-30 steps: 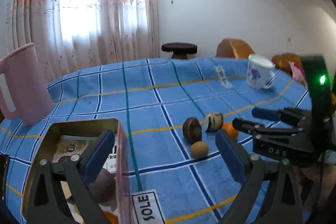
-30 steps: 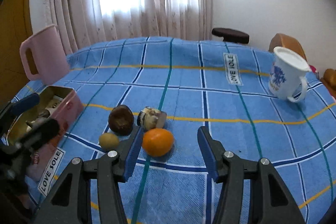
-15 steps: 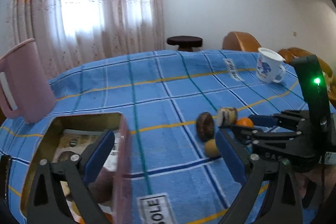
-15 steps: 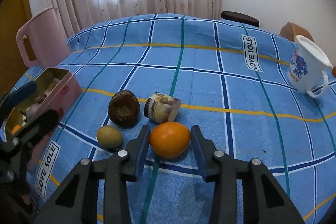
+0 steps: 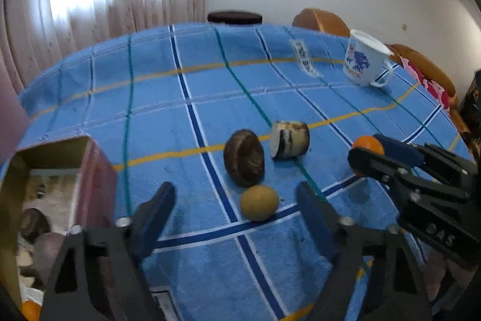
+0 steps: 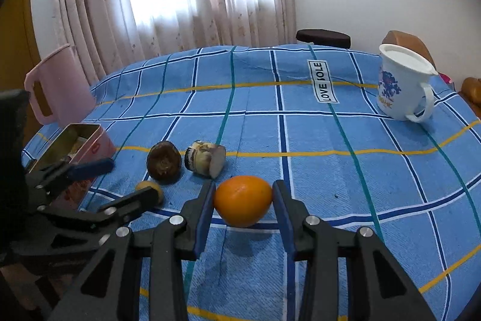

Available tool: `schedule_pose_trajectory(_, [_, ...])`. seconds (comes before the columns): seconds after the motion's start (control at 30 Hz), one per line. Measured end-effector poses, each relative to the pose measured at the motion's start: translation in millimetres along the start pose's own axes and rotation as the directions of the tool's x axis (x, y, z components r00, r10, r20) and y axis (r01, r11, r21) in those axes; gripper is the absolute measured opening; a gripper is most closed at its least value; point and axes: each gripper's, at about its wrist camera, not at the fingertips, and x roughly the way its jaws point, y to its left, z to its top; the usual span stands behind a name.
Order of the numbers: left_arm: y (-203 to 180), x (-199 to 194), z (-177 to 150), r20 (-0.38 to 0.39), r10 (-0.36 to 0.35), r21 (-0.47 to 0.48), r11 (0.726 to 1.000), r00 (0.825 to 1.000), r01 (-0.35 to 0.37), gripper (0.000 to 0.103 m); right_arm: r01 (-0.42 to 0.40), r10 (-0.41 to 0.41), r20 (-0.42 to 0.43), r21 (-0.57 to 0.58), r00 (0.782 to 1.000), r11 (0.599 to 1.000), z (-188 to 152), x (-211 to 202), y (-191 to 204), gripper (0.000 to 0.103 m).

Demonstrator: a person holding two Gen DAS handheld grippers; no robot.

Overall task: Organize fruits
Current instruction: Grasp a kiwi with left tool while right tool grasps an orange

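Fruit, loose, on a counter [image 6: 345, 134] under a blue checked cloth.

Item one: round orange citrus fruit [image 6: 243, 200], clamped at its widest part between the blue pads of the right claw [image 6: 243, 202], both pads pressing its sides. Its shadow on the cloth suggests it sits just clear of the counter, though that is hard to confirm. Likely firm, fairly light, smooth-skinned; a grip across the middle should suit it, since higher or lower it could squirt out.

Item two: small yellow-green oval fruit [image 5: 259, 206], on the cloth between the pads of the left claw [image 5: 233, 211], whose jaws are closing with neither pad yet touching. Probably hard and prone to roll; best taken across its short axis.

Item three: dark brown wrinkled round fruit [image 5: 244, 157], just behind the yellow-green one. Item four: cut pale cylinder with dark markings [image 5: 289, 140], lying on its side beside it.

Receptacle: open pink tin box with gold interior [image 5: 75, 170], near the left claw, already holding several pieces.

The left wrist view shows the box contents, including an orange piece at its near end; there the held citrus is mostly hidden by the right claw. The right wrist view shows the grip plainly, plus a pink plastic jug [image 6: 57, 89] and a white printed mug [image 6: 402, 86] standing well apart from the fruit.
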Motion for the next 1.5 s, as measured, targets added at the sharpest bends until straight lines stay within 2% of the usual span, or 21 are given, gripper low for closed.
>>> schedule_pose_trajectory(0.1, [0, 12, 0, -0.061, -0.037, -0.011, 0.999, 0.997, 0.036, 0.054, 0.001, -0.001, -0.004, -0.013, 1.000, 1.000, 0, 1, 3, 0.041])
schedule_pose_trajectory(0.17, [-3, 13, 0, -0.060, -0.041, -0.004, 0.999, 0.997, 0.040, 0.048, 0.000, 0.000, -0.009, -0.021, 1.000, 1.000, 1, 2, 5, 0.041])
schedule_pose_trajectory(0.27, [-5, 11, -1, -0.058, -0.067, 0.006, 0.998, 0.996, 0.067, 0.029, -0.013, 0.013, -0.009, -0.019, 1.000, 1.000, 0, 2, 3, 0.041])
schedule_pose_trajectory(0.63, [-8, -10, -1, 0.045, -0.080, 0.020, 0.997, 0.996, 0.079, 0.029, -0.053, 0.055, 0.052, -0.036, 0.997, 0.998, -1, -9, 6, 0.041])
schedule_pose_trajectory(0.8, [-7, -19, -2, 0.097, -0.062, 0.017, 0.998, 0.993, 0.061, 0.029, -0.059, 0.065, 0.088, -0.062, 0.994, 0.996, -2, -16, 11, 0.041])
schedule_pose_trajectory(1.1, [-8, -35, -5, 0.188, -0.022, 0.022, 1.000, 0.982, 0.018, 0.029, -0.066, 0.076, 0.127, -0.081, 0.989, 0.995, -4, -23, 13, 0.041])
schedule_pose_trajectory(1.5, [-9, -48, -9, 0.261, 0.012, 0.013, 1.000, 0.965, -0.016, 0.029, -0.070, 0.089, 0.184, -0.108, 0.979, 0.992, -6, -35, 17, 0.041])
